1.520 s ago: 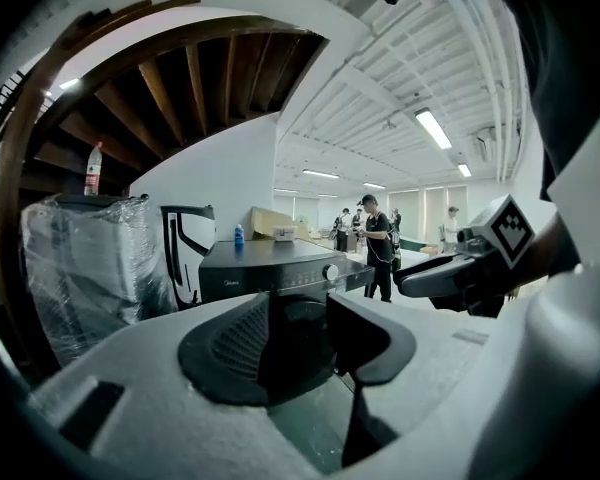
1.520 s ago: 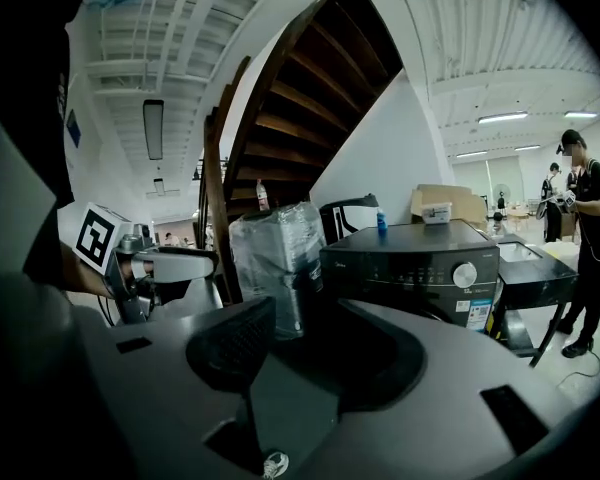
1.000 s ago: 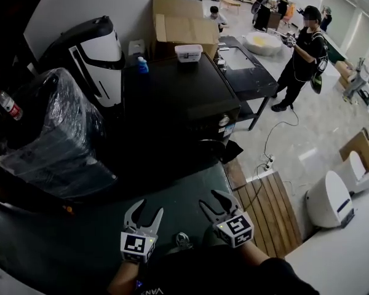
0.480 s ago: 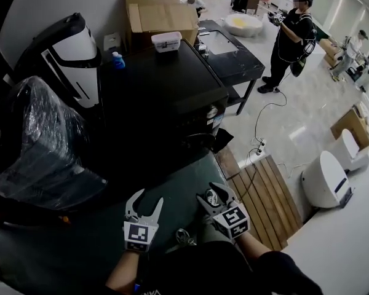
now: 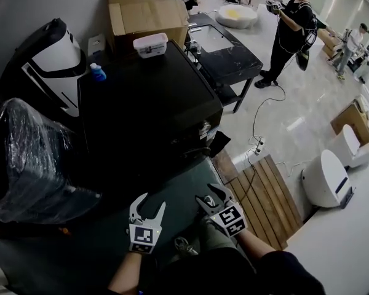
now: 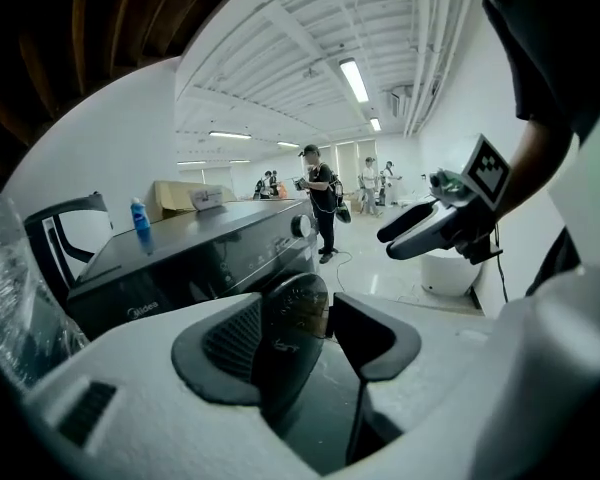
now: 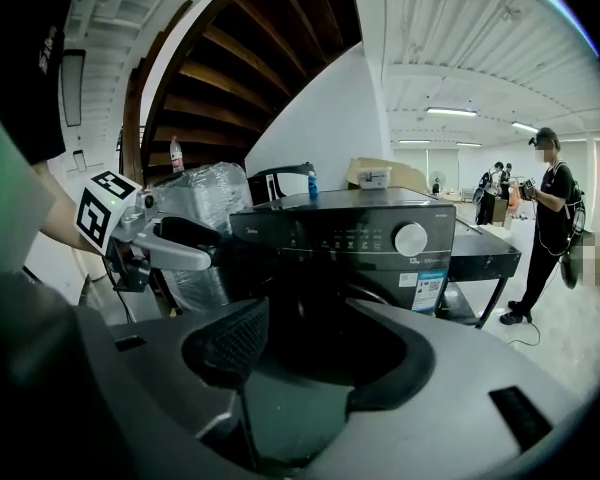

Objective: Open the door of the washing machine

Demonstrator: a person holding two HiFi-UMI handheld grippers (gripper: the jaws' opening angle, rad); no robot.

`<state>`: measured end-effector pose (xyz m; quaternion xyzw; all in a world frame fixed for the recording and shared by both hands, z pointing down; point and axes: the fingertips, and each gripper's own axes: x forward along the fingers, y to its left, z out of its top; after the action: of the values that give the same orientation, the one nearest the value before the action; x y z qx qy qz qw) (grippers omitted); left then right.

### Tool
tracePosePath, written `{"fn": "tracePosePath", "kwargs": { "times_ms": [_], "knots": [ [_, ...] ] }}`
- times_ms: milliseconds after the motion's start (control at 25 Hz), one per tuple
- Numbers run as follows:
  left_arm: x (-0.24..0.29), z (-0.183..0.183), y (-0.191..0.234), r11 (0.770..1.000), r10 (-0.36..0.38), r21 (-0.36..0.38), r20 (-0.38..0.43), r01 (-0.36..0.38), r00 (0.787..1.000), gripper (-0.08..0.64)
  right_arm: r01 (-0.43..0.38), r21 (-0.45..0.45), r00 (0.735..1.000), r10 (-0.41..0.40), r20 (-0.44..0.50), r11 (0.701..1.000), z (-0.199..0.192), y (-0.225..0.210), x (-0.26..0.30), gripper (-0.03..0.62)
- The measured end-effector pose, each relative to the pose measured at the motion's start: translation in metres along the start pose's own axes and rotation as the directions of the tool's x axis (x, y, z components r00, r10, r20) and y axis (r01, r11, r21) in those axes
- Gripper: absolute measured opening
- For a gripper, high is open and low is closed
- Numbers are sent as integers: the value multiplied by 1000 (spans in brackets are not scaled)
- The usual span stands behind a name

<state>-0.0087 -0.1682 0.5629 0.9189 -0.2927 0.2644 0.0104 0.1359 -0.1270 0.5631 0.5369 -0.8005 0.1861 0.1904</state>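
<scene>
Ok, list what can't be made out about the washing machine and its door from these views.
- Handle of the door: head view, the washing machine hides its shadowed front under its own top; right gripper view, the right hand-held gripper covers the lower part.
- Whether the door is shut or ajar: left gripper view, steep angle and dark.
- Print on the label: right gripper view, too small.
- Print on the blue bottle: head view, too small.

Black top [image 5: 194,274], pale grey left gripper [image 5: 150,203] and right gripper [image 5: 209,194], dark ribbed jaws, black-and-white marker cubes [image 5: 142,239].
</scene>
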Motion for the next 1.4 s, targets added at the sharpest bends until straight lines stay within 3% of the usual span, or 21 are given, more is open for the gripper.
{"fn": "tracePosePath", "kwargs": {
  "times_ms": [520,640,840,1160,1240,1400],
  "knots": [
    [137,-3,10,1000,-22,19,-149,25,989,259,-42,-101,992,30,-119,994,-19,-105,90,241],
    [156,-4,9,998,-19,60,-196,31,980,262,-63,-154,987,38,-157,986,-30,-122,110,250],
    [186,-5,7,980,-4,190,-267,57,964,262,-97,-250,976,42,-214,963,-46,-148,147,261],
    [221,-20,1,936,17,334,-363,113,931,262,-219,-377,945,99,-313,900,-72,-167,191,276],
    [228,-21,0,929,20,350,-374,121,927,264,-274,-433,932,126,-339,859,-79,-169,197,276],
    [240,-22,2,914,30,384,-385,131,923,264,-382,-543,901,171,-398,748,-93,-171,205,278]
  ]
}}
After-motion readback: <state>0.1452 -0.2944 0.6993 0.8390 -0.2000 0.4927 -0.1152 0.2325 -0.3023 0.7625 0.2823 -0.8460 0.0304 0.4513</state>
